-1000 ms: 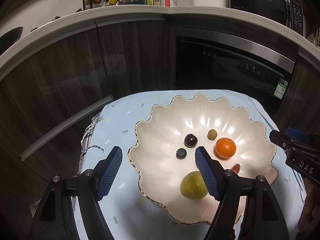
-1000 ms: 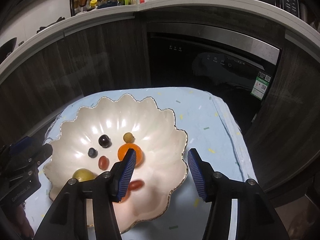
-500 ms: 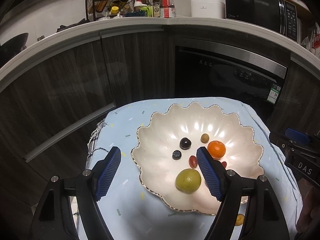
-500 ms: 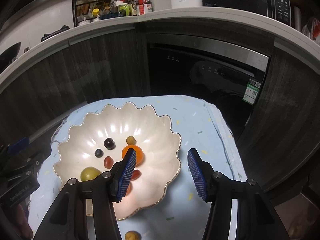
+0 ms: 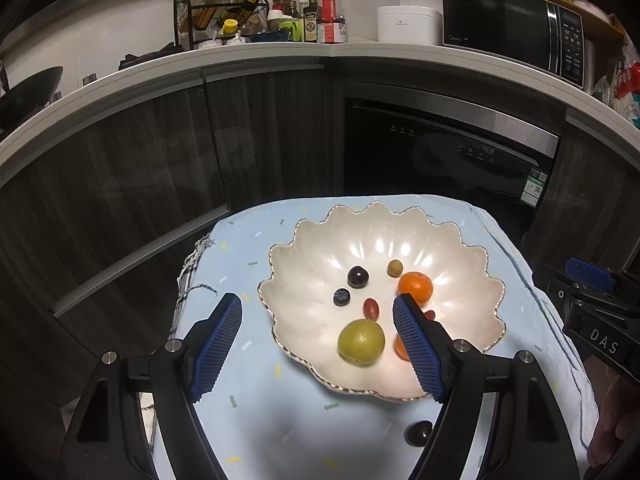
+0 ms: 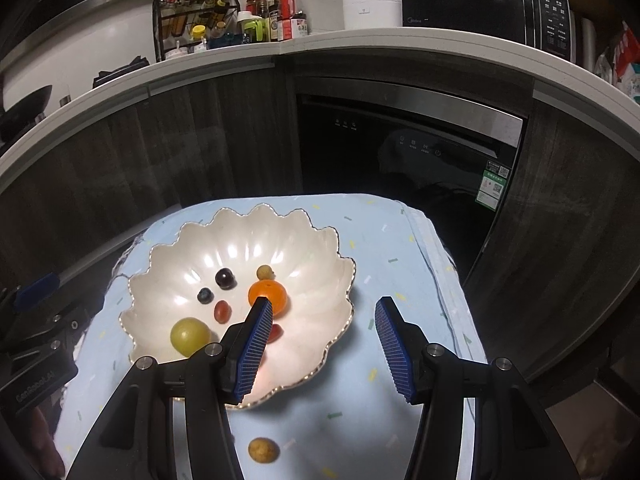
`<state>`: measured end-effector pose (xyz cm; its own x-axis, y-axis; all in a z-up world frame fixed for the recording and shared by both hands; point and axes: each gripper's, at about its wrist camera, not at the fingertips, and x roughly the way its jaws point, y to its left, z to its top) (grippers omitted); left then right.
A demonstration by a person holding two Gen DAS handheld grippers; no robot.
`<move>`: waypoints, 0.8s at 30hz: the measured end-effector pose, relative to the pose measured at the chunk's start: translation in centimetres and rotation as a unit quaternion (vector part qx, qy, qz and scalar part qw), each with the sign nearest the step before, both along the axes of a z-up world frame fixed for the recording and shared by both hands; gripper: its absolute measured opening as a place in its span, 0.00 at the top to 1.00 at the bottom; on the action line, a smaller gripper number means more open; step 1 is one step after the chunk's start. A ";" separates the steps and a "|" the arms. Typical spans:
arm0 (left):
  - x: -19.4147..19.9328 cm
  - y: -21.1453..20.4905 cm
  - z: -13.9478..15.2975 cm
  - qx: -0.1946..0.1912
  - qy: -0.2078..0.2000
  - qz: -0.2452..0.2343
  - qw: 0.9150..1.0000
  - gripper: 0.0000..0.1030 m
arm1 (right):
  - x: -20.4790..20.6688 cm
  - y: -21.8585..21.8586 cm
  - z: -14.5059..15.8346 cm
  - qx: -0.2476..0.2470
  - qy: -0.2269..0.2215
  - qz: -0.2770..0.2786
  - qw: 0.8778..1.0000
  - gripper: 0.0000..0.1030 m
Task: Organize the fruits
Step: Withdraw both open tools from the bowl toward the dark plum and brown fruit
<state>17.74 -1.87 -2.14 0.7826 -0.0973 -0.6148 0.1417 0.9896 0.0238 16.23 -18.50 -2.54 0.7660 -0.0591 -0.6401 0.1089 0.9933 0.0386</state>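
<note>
A scalloped white bowl [image 5: 304,236] [image 6: 320,344] sits on a light blue cloth. Several fruits lie in it: a yellow-green fruit [image 5: 361,342] [image 6: 189,336], an orange [image 5: 416,287] [image 6: 268,296], a dark plum [image 5: 357,276] [image 6: 225,278], a blueberry [image 5: 341,297] [image 6: 204,295], a red grape tomato [image 5: 371,308] [image 6: 222,312] and a small tan fruit [image 5: 395,267] [image 6: 264,271]. My left gripper [image 5: 318,314] hovers open over the bowl's near left rim. My right gripper [image 6: 325,312] is open over the bowl's right rim. Both hold nothing. Outside the bowl lie a dark fruit [image 5: 419,433] and a tan fruit [image 6: 263,450].
The cloth-covered table [image 5: 256,400] [image 6: 400,248] stands before dark cabinets and a black dishwasher [image 5: 448,152]. A counter behind carries a spice rack [image 5: 220,16], bottles and a microwave [image 5: 516,24]. The other gripper's body shows at each view's edge [image 5: 600,320] [image 6: 36,352].
Both grippers have drawn back and up from the bowl, so the bowl looks smaller and the loose dark and tan fruits on the cloth have come into view. The jaws' openings look unchanged.
</note>
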 end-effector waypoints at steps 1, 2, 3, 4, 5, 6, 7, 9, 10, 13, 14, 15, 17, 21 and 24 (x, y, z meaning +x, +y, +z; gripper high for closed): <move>-0.2 -0.1 0.0 0.000 0.000 -0.001 1.000 0.24 | -0.3 0.0 0.0 0.000 0.000 0.001 1.000 0.47; -0.5 -0.1 0.0 -0.001 0.000 -0.002 1.000 0.24 | -0.5 0.0 0.0 0.000 -0.001 0.001 1.000 0.47; -0.6 -0.2 0.1 -0.001 0.000 -0.003 1.000 0.24 | -0.7 0.1 0.0 -0.001 -0.001 0.002 1.000 0.47; -0.9 -0.2 0.1 -0.002 -0.001 -0.004 1.000 0.24 | -1.0 0.1 0.0 -0.001 -0.002 0.003 1.000 0.47; -1.1 -0.2 0.1 -0.003 -0.001 -0.004 1.000 0.24 | -1.2 0.1 0.0 -0.002 -0.002 0.004 1.000 0.47; -1.4 -0.2 0.1 -0.003 -0.001 -0.004 1.000 0.24 | -1.4 0.1 -0.1 -0.003 -0.002 0.005 1.000 0.47; -1.6 -0.2 0.0 -0.004 0.000 -0.005 1.000 0.24 | -1.7 0.2 -0.1 -0.004 -0.002 0.007 1.000 0.47; -2.1 -0.3 -0.1 -0.005 0.002 -0.006 1.000 0.24 | -2.1 0.2 -0.2 -0.006 -0.003 0.010 1.000 0.47; -2.3 -0.3 -0.3 -0.005 0.004 -0.007 1.000 0.24 | -2.4 0.2 -0.3 -0.006 -0.003 0.012 1.000 0.47; -2.9 -0.5 -0.7 -0.002 0.007 -0.008 1.000 0.24 | -3.0 0.3 -0.5 -0.006 -0.004 0.016 1.000 0.47; -3.1 -0.6 -0.9 -0.002 0.008 -0.009 1.000 0.24 | -3.1 0.3 -0.6 -0.007 -0.003 0.018 1.000 0.47; -3.3 -0.7 -1.1 -0.002 0.009 -0.010 1.000 0.24 | -3.4 0.4 -0.8 -0.008 -0.003 0.020 1.000 0.47; -3.6 -0.9 -1.6 -0.001 0.014 -0.012 1.000 0.24 | -3.7 0.5 -1.0 -0.009 -0.002 0.023 1.000 0.47; -4.3 -1.1 -2.3 0.000 0.020 -0.017 1.000 0.24 | -4.4 0.5 -1.9 -0.011 0.002 0.030 0.999 0.47; -4.6 -1.4 -2.8 -0.003 0.025 -0.022 0.999 0.24 | -4.9 0.5 -2.5 -0.011 0.004 0.035 0.999 0.47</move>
<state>13.10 -3.30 -4.97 0.7461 -0.1344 -0.6522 0.1860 0.9825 0.0103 11.30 -17.98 -5.04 0.7631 -0.0208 -0.6460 0.0400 0.9991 0.0152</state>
